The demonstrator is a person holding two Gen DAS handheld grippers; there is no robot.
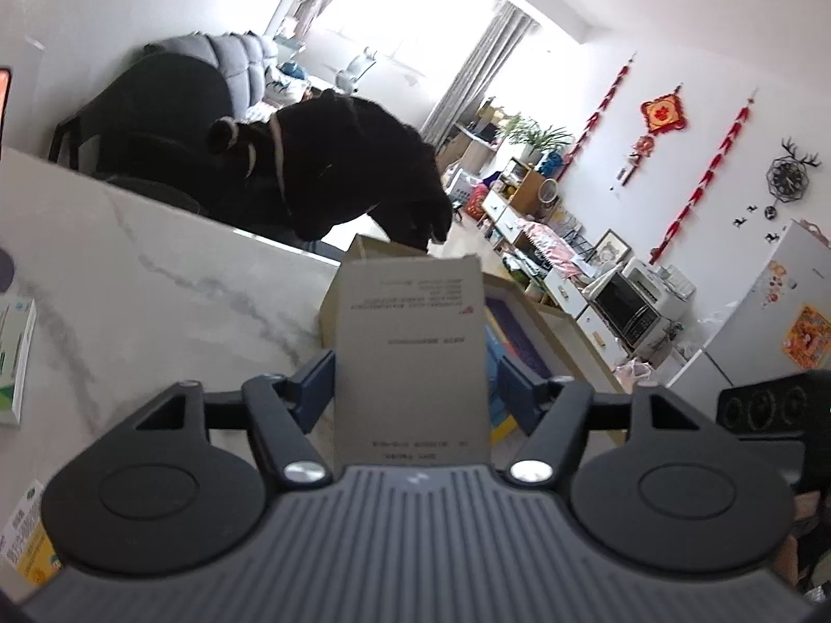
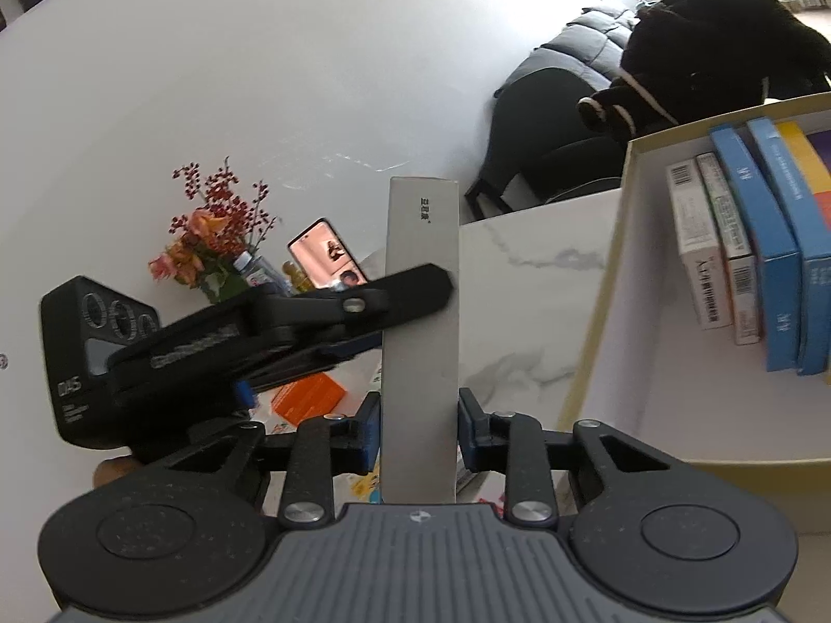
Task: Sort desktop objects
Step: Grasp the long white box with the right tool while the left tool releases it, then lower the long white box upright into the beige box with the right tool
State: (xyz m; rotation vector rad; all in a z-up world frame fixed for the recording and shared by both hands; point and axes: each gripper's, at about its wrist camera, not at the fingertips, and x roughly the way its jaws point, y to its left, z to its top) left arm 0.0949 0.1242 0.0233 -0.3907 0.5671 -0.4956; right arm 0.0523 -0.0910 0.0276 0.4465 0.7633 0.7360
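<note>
handoff midway: grey box (image 2: 420, 322) clamped in right gripper (image 2: 419, 433), just left of sorting tray (image 2: 597, 322). left gripper (image 1: 413, 384) jaws apart around it. several boxes (image 2: 748, 259) filed in tray; loose packs (image 1: 15, 358) left on table (image 1: 156, 280).

A black coat (image 1: 332, 166) hangs over a chair beyond the table's far edge, with a grey sofa (image 1: 233, 62) behind it. Flowers (image 2: 213, 239) and a phone (image 2: 327, 254) stand at the table's far left.
</note>
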